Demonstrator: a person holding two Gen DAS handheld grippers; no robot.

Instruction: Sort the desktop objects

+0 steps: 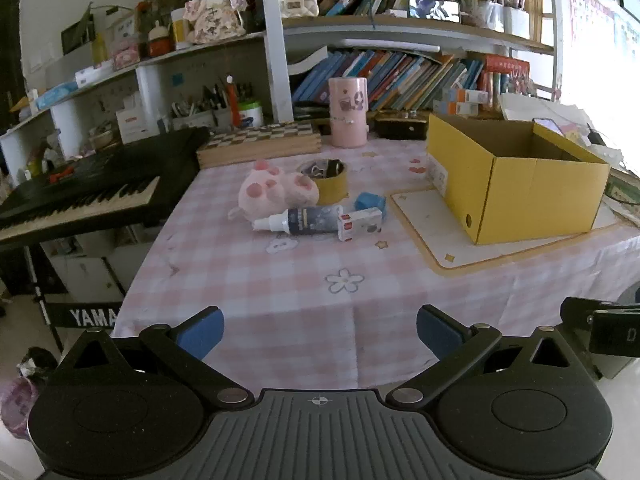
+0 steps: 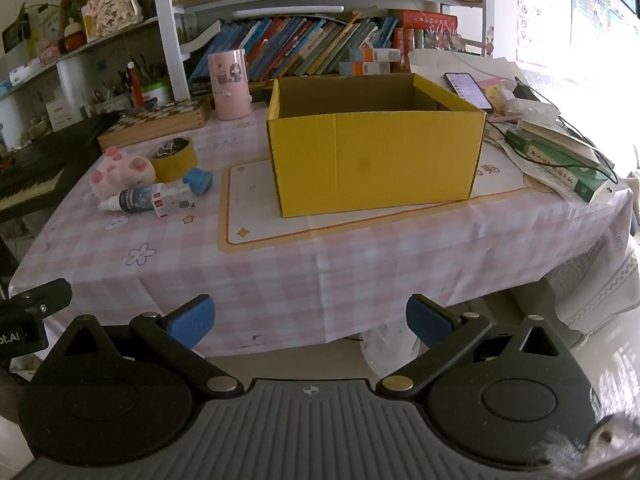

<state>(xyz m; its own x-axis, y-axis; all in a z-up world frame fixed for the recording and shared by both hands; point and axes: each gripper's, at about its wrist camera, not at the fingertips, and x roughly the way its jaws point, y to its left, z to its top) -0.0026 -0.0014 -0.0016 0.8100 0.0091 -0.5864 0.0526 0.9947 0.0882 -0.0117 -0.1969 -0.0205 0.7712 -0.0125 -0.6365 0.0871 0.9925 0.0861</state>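
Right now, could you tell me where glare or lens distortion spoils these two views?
Left wrist view: the window side at far right is blown out white, and the shelf post bows from fisheye curvature. Right wrist view: glare washes out the upper right beyond the phone; the yellow box stays clear, though its edges bulge.

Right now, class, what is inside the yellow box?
The yellow box is open-topped; only bare brown inner walls show. Its near wall hides the floor, so contents cannot be ruled out.

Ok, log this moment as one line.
left hand-held gripper open | right hand-held gripper open | yellow box empty | spray bottle untouched
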